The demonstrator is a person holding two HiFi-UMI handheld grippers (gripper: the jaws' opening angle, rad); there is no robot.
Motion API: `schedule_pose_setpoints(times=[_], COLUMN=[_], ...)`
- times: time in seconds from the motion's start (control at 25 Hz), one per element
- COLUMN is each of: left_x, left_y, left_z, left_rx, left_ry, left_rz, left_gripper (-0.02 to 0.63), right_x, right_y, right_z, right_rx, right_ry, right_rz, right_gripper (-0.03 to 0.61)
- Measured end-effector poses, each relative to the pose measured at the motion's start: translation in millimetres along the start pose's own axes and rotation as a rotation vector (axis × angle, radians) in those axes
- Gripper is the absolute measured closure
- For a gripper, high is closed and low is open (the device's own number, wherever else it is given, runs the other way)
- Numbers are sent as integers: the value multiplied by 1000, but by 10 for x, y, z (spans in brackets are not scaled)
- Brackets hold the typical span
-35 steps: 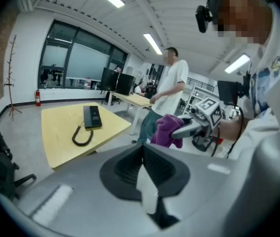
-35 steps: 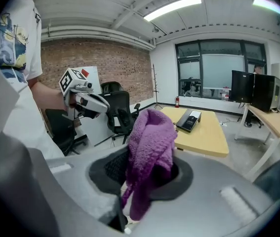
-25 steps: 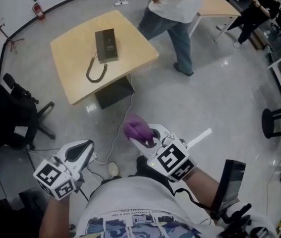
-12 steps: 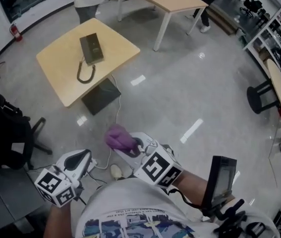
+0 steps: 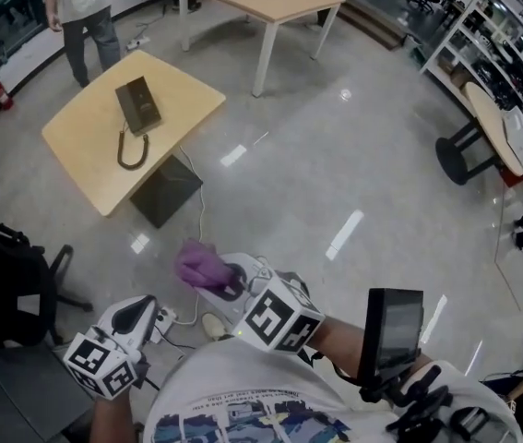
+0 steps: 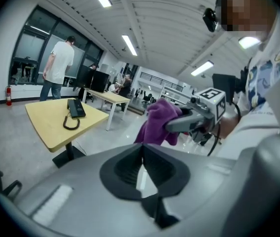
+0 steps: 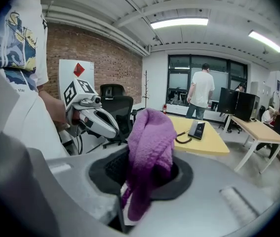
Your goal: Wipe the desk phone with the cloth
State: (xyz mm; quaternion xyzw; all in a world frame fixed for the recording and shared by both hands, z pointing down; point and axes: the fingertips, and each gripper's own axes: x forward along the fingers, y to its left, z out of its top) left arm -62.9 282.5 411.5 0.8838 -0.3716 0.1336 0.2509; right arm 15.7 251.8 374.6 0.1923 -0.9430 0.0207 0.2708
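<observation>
Table (image 5: 77, 150): desk phone (image 5: 137, 105) | right gripper (image 5: 224, 281): clamps cloth (image 5: 195, 264) | left gripper (image 5: 143, 310): closed

The desk phone (image 5: 137, 105) lies on the table (image 5: 77, 157), beyond the cloth (image 5: 196, 264).

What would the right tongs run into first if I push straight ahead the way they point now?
Nothing close. Past the purple cloth they clamp, the right tongs face open floor, then the yellow table bearing the desk phone. Aimed slightly downward, they'd probably reach floor first; depth is unclear.
</observation>
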Motion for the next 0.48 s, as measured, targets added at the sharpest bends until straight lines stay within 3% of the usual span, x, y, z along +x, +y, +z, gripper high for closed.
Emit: schedule_pose_setpoints(times=[0.48], left_x=[239], left_y=[-104], left_z=[-61], left_rx=[43], left_ry=[38], left_rz=[-40], left_gripper=[607], right_x=[-184], right_y=[-79], right_z=[-189], right_rx=[18], right_ry=[-13], right_rz=[-46], right_gripper=[483])
